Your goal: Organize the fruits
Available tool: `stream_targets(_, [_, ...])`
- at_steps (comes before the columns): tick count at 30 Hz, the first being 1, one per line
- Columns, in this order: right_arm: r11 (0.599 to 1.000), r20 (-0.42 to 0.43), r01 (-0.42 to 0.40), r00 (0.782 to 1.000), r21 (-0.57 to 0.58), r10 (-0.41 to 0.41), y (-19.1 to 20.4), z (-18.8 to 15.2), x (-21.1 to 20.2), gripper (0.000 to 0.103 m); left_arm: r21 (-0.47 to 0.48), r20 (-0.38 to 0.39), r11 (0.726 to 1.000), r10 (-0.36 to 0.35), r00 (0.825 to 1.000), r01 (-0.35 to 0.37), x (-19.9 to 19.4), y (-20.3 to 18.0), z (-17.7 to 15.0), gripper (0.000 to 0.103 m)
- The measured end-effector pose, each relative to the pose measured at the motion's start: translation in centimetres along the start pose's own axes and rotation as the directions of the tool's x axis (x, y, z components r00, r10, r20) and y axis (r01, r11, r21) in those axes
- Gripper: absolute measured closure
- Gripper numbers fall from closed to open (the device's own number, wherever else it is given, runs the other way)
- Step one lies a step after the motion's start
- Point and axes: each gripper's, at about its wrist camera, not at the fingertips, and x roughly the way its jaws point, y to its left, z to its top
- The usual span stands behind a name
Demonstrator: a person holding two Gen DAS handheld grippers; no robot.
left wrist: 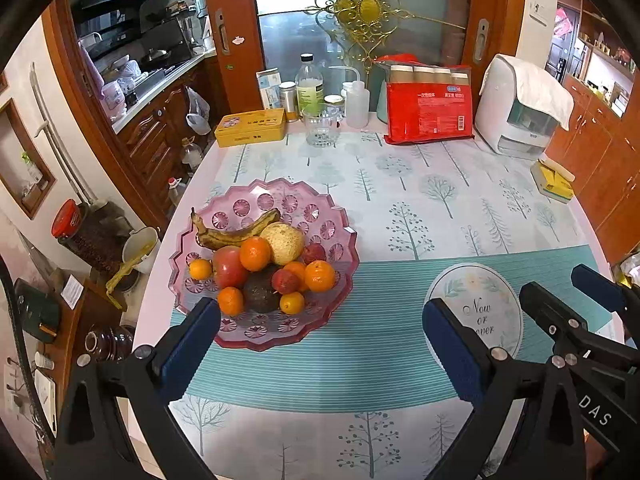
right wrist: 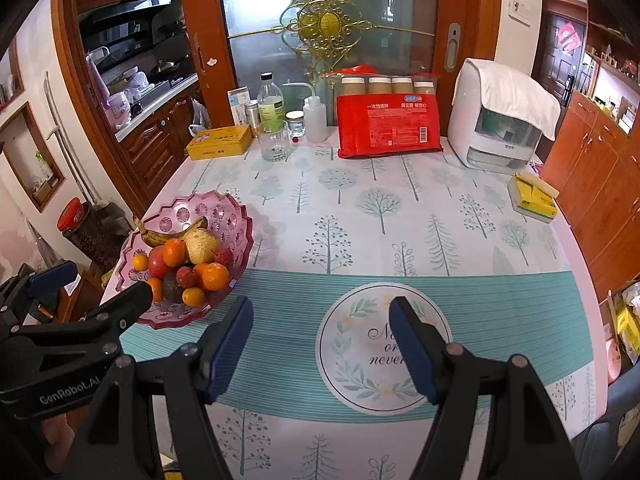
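- Both pairs of jaws stand wide apart with nothing between them: the left gripper [left wrist: 320,344] and the right gripper [right wrist: 322,344] hang above the table [right wrist: 400,216], side by side.
- Just ahead of the left gripper's left finger [left wrist: 192,336] sits the pink glass fruit bowl [left wrist: 248,200], its near rim partly behind that finger.
- Piled in the bowl are a dark banana [left wrist: 236,232], a pale round fruit [left wrist: 282,242], a red apple [left wrist: 228,268], several oranges [left wrist: 319,275] and a dark avocado [left wrist: 260,292].
- Between the right gripper's jaws lies a round printed emblem [right wrist: 360,344] on the teal mat [right wrist: 500,300].
- Far ahead of both, along the table's back edge, stand a red package [right wrist: 388,128] and a yellow tin [right wrist: 220,142].
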Motion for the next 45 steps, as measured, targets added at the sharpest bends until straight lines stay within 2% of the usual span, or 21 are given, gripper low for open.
stream_targets(45, [0.997, -0.041, 0.009, 0.999, 0.074, -0.006, -0.1, -2.0, 0.3, 0.032, 0.058, -0.03, 0.998, -0.037, 0.999, 0.039, 0.7, 0.1, -1.0, 0.003])
